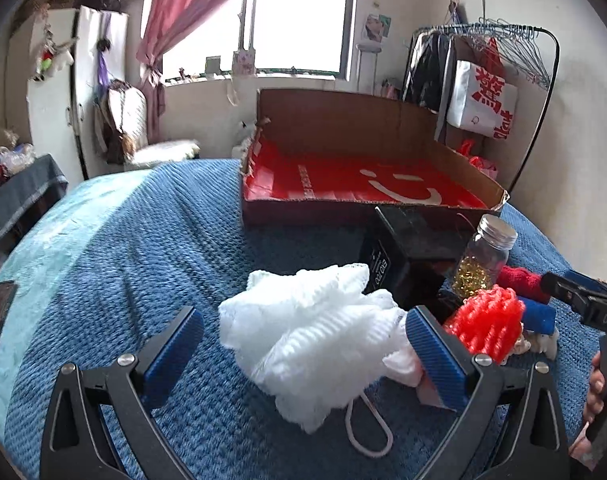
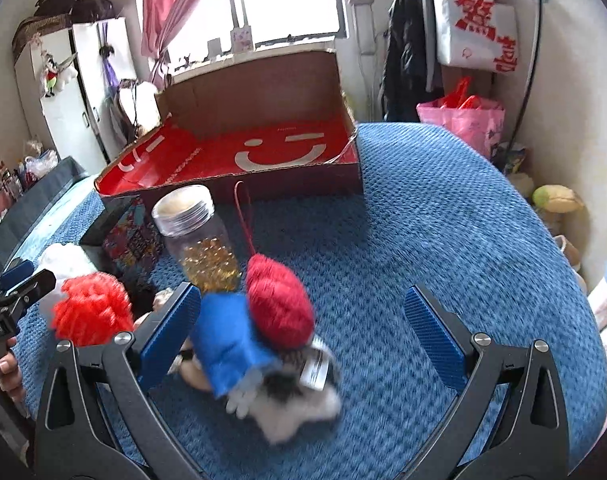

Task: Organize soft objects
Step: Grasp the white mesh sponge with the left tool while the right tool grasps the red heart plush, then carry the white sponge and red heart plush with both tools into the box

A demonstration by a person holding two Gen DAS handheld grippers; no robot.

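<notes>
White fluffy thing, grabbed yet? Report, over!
Both grippers open. Left gripper straddles white mesh pouf, not clamped. Right gripper around plush doll. Glass jar close behind.

The plush doll (image 2: 263, 344) smears in the right wrist view: its white lower end at 6 o'clock is a blur, and the face cannot be made out. From the left wrist view only its red cap and blue body peek out at 3 o'clock, behind the red mesh puff (image 1: 485, 320). The white mesh puff (image 1: 315, 340) covers the foot of the black box (image 1: 399, 256). The right gripper (image 1: 583, 300) runs off the edge at 3 o'clock, jaws out of sight. Windowsill items are too small to tell.
</notes>
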